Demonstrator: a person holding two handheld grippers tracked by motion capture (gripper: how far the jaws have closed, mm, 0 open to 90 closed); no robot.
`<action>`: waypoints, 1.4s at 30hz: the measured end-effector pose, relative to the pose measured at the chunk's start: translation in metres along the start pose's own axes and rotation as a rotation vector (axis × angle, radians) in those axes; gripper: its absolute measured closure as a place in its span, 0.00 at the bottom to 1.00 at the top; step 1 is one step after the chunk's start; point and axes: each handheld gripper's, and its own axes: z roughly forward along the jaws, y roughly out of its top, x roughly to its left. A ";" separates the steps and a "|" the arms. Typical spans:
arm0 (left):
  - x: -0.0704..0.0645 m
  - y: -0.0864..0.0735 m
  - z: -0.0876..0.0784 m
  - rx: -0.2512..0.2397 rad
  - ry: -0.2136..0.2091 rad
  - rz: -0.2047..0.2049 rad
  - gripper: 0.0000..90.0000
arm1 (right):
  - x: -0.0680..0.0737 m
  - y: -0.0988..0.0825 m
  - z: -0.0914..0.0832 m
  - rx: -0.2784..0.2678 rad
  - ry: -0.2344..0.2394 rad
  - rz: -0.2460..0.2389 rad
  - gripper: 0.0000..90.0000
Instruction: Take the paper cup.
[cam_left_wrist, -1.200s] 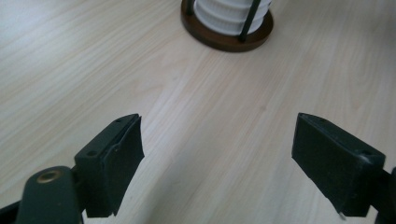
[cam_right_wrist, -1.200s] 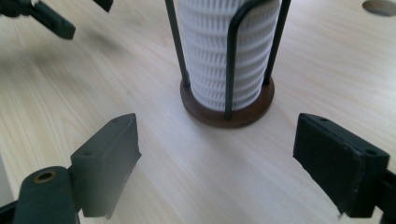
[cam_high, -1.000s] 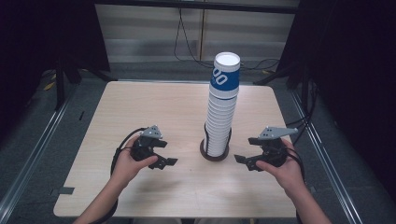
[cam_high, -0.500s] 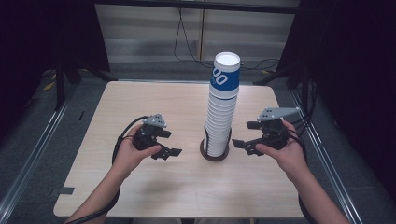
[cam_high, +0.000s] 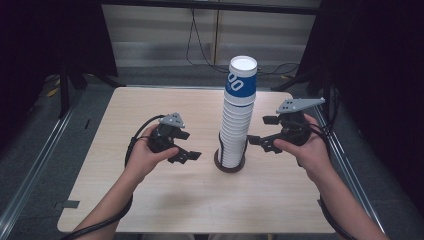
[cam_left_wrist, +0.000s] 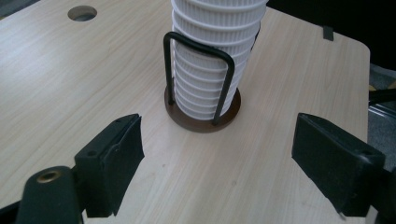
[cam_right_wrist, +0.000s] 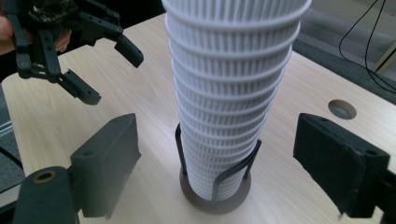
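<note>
- The stack of ribbed white paper cups (cam_high: 238, 120) stands upright near the middle of the wooden table (cam_high: 150, 195); its topmost cup (cam_high: 242, 80) carries a blue band with white print.
- The stack sits in a cup holder (cam_high: 229, 165), a round dark-brown base with black wire loops rising around the lowest cups. In the left gripper view I see one loop (cam_left_wrist: 198, 70) arched across the front of the stack (cam_left_wrist: 212, 56).
- My left gripper (cam_high: 187, 147) is held low over the table, just left of the holder and apart from it. Its jaws stand wide apart and hold nothing; in its own view they frame the holder's base (cam_left_wrist: 202, 122).
- My right gripper (cam_high: 260, 135) is held to the right of the stack, near its lower part but not touching it. Its jaws are likewise spread wide and empty; in its own view the stack (cam_right_wrist: 231, 93) rises between them.
- In the right gripper view the left gripper (cam_right_wrist: 109, 72) appears farther off, beyond the stack, with both jaws parted.
- A round cable hole (cam_right_wrist: 342, 109) lies in the tabletop beyond the holder (cam_right_wrist: 215, 198).
</note>
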 end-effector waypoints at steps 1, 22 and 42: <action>0.000 0.001 0.000 0.000 -0.002 0.000 0.18 | 0.000 0.000 0.000 0.000 0.000 0.000 0.15; -0.003 0.040 -0.002 -0.003 -0.008 0.043 0.18 | -0.007 0.041 -0.010 -0.053 -0.027 0.016 0.14; -0.003 0.078 0.008 -0.039 -0.018 0.063 0.18 | -0.005 0.080 0.005 -0.094 -0.046 0.049 0.13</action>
